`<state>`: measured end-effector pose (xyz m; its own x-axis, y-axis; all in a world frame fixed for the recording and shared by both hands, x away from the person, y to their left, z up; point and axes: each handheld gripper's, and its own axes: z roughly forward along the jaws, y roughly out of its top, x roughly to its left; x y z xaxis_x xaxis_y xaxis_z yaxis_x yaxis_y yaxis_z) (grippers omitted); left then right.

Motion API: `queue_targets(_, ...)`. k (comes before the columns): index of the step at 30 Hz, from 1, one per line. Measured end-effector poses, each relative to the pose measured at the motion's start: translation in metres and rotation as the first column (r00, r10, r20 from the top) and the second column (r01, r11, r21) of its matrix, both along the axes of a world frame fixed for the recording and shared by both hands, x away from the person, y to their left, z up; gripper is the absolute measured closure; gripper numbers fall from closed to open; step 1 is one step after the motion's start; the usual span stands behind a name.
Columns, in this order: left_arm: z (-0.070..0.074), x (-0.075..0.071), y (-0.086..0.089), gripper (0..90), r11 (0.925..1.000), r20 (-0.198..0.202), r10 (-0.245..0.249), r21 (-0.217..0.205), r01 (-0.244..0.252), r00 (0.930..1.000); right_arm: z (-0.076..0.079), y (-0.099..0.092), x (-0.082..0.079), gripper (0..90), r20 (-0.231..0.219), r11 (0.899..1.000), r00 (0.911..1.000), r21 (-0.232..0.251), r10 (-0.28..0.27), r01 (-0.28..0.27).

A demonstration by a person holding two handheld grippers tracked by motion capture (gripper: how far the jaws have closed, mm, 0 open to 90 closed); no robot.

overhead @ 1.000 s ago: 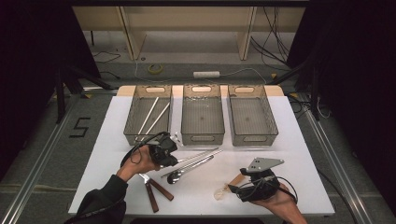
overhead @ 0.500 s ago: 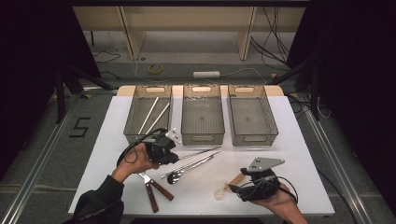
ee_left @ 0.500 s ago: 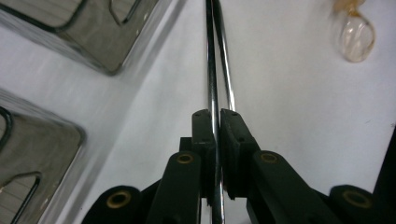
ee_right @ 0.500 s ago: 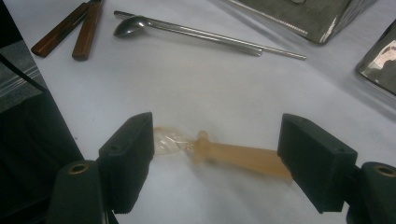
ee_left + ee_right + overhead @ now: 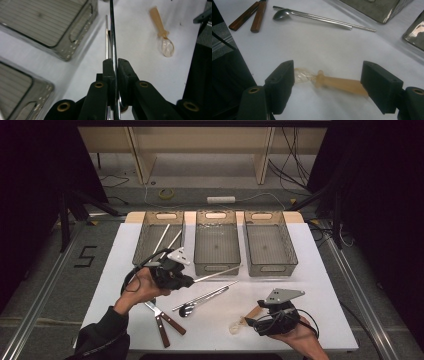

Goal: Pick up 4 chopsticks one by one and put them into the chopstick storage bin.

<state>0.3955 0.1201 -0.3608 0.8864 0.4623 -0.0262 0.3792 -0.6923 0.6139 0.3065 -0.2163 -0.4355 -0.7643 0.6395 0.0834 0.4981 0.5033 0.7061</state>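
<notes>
Left gripper is clamped tight on a thin metal chopstick, jaws pinching its near end in the left gripper view, where the rod runs straight out from between the black pads. From the high view the chopstick is lifted off the table, sticking out to the right from the gripper and reaching toward the front of the middle tray. Below it on the white table lie a second metal chopstick and a metal spoon, side by side and just touching. Nearer the person, two wooden-handled knives lie crossed at their blades.

Over on the right, the right gripper sits low at the table's near edge with its jaws spread wide; the right gripper view shows a tan-handled plastic spoon lying flat between the pads, with a clear gap at each pad. Its clear bowl points toward the left pad in that view.

Further back, three grey trays stand in a row: the left tray holds two more metal sticks, and the right tray stands beside the middle one.
</notes>
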Motion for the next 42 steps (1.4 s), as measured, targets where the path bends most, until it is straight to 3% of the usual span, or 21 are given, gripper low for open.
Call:
queue_targets(5,0.005,0.018,0.022,84.7,0.9946,0.017,0.097,-0.039,-0.096,0.9951,0.000,-0.002,0.001,28.2,0.002,1.000,1.0000,0.005,-0.009,0.009)
queue_targets(11,0.008,0.044,0.048,84.7,0.9767,0.019,0.203,-0.076,-0.201,0.9790,-0.001,-0.001,0.002,28.2,-0.001,1.000,1.0000,-0.002,-0.003,0.003)
queue_targets(13,0.010,0.052,0.056,84.6,0.9669,0.018,0.239,-0.097,-0.236,0.9708,-0.001,0.000,0.002,28.1,0.000,1.000,1.0000,-0.001,-0.003,0.003)
queue_targets(19,0.011,0.071,0.072,84.6,0.9399,0.029,0.329,-0.106,-0.325,0.9438,0.000,0.000,0.001,27.9,0.007,1.000,1.0000,0.011,-0.001,0.001)
queue_targets(24,0.001,0.086,0.088,84.7,0.9072,-0.007,0.403,-0.130,-0.400,0.9153,0.000,0.000,0.001,27.6,0.007,1.000,1.0000,0.011,0.004,-0.004)
queue_targets(29,-0.009,0.096,0.098,84.7,0.8734,-0.012,0.471,-0.133,-0.468,0.8819,0.000,0.000,0.001,27.7,0.004,1.000,1.0000,0.015,0.001,-0.001)
queue_targets(32,-0.015,0.100,0.102,84.6,0.8616,-0.008,0.497,-0.115,-0.494,0.8678,0.000,0.000,0.002,27.6,0.005,1.000,1.0000,0.015,0.003,-0.003)
queue_targets(34,-0.017,0.102,0.104,84.6,0.8574,-0.015,0.504,-0.114,-0.502,0.8638,0.000,0.001,0.002,27.6,0.003,1.000,1.0000,0.015,0.003,-0.003)
queue_targets(39,-0.023,0.104,0.112,84.6,0.8331,-0.021,0.543,-0.114,-0.541,0.8397,0.000,0.000,0.002,27.6,0.003,1.000,1.0000,0.014,0.003,-0.003)
queue_targets(42,-0.025,0.106,0.115,84.6,0.8235,-0.014,0.560,-0.098,-0.559,0.8282,0.000,0.000,0.002,27.6,0.001,1.000,1.0000,0.014,0.004,-0.004)
